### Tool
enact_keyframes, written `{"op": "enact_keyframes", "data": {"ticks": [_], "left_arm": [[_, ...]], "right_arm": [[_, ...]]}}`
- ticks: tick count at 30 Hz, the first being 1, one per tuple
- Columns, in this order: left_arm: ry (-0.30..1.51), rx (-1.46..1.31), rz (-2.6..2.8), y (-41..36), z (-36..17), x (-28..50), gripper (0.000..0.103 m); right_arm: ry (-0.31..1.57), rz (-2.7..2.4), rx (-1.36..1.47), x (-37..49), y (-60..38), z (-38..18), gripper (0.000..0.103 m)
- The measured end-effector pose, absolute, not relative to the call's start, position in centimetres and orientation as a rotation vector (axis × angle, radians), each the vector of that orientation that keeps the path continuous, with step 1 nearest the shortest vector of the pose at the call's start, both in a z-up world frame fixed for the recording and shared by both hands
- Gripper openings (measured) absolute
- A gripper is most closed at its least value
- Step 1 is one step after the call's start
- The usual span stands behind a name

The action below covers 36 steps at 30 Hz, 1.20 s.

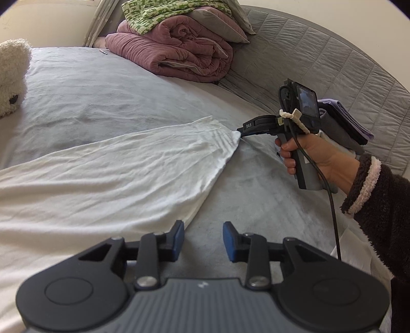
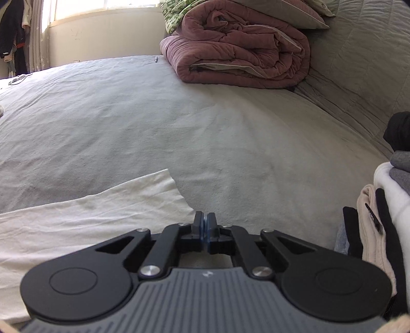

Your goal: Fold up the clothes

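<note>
While the right gripper point(image 1: 241, 133) pinches the white cloth's point(image 1: 115, 174) corner, its jaws are closed tight on it. Left gripper point(image 1: 203, 239) is partly apart, empty, cloth edge just beside its left finger.

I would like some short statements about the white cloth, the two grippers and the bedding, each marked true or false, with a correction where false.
1. The right gripper pinches a corner of the white cloth. True.
2. The left gripper is shut on the cloth. False: its jaws stand apart with nothing between them.
3. The pink quilt lies spread flat over the bed. False: it is rolled up near the headboard.
4. A green patterned cloth rests on top of the quilt. True.
</note>
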State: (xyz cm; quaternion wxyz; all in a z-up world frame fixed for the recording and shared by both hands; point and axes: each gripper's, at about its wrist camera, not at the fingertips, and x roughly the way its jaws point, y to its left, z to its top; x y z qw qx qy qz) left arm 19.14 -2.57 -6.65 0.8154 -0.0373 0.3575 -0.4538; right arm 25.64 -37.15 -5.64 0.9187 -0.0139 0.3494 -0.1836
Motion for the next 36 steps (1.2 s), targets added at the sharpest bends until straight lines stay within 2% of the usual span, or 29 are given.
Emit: {"op": "enact_keyframes", "data": {"ticks": [3, 7, 8, 17, 20, 26, 33, 36], "left_arm": [[0.775, -0.102, -0.968, -2.7, -6.4, 19.2, 0.043], [0.770, -0.124, -0.935, -2.9, -5.4, 19.1, 0.054], [0.762, -0.124, -0.919, -2.9, -5.1, 19.1, 0.055], [0.775, -0.110, -0.588, -0.6, -2.2, 18.2, 0.057], [0.755, -0.056, -0.489, 3.0, -0.7, 17.3, 0.057], [0.698, -0.022, -0.186, 12.7, 1.3, 17.8, 0.054], [0.635, -0.032, -0.006, 20.2, -1.4, 17.7, 0.040], [0.593, -0.016, 0.029, 21.5, -3.2, 17.8, 0.040]], "right_arm": [[0.710, -0.404, -0.048, 25.4, -37.0, -5.5, 0.002], [0.644, -0.361, -0.023, 23.9, -35.4, -3.3, 0.031], [0.638, -0.340, -0.013, 23.7, -34.8, -2.7, 0.041], [0.661, -0.124, 0.021, 22.0, -27.1, -0.3, 0.047], [0.686, -0.039, -0.030, 21.8, -23.8, -0.3, 0.052], [0.721, 0.123, -0.039, 22.1, -18.7, -0.1, 0.053], [0.723, 0.340, -0.132, 23.8, -12.9, 0.2, 0.053], [0.729, 0.387, -0.228, 24.9, -10.5, -0.8, 0.053]]}}
